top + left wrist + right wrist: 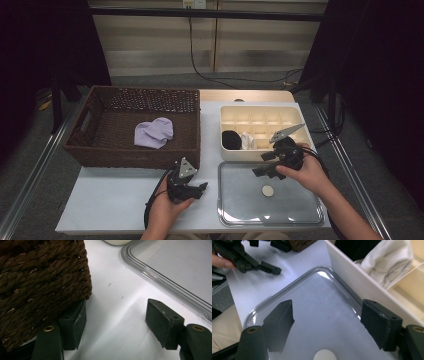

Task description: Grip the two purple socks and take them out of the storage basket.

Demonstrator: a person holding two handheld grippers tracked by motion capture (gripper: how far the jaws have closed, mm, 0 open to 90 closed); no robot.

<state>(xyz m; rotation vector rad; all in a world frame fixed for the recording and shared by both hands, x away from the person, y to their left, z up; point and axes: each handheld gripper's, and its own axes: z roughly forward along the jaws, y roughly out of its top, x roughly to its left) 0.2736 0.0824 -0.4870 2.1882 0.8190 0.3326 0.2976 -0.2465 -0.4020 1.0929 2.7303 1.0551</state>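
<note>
- The right hand-held gripper [270, 162] hovers above the far edge of the clear lid [300, 207], which lies flat on the bench [110, 200] near its front edge, right of centre. Its jaws stand wide apart and empty, as the right gripper view shows.
- The lid's round white knob [268, 190] lies just toward the front edge of the bench from this gripper and below it; in the right gripper view the knob [325, 356] sits low, midway between the two pads. I judge a short drop toward the front would put the jaws around it.
- The lid's long axis runs along the front edge of the bench, parallel to the cream divider box [300, 112] just behind it.
- The left hand-held gripper [197, 191] rests low on the bench between the wicker basket [82, 142] and the lid's left rim, also released and holding nothing. Its left pad [75, 325] is close against the basket's front right corner. The right hand is the nearer one to the knob.
- In the box's front-left compartments lie a black roll [231, 139] and a white folded cloth [247, 140]; a lilac sock [154, 133] lies in the basket.
- The knob is cut off by the bottom of the right gripper view, and the lid's transparency makes its far rim hard to trace. Whether the left pad actually touches the basket cannot be told.
</note>
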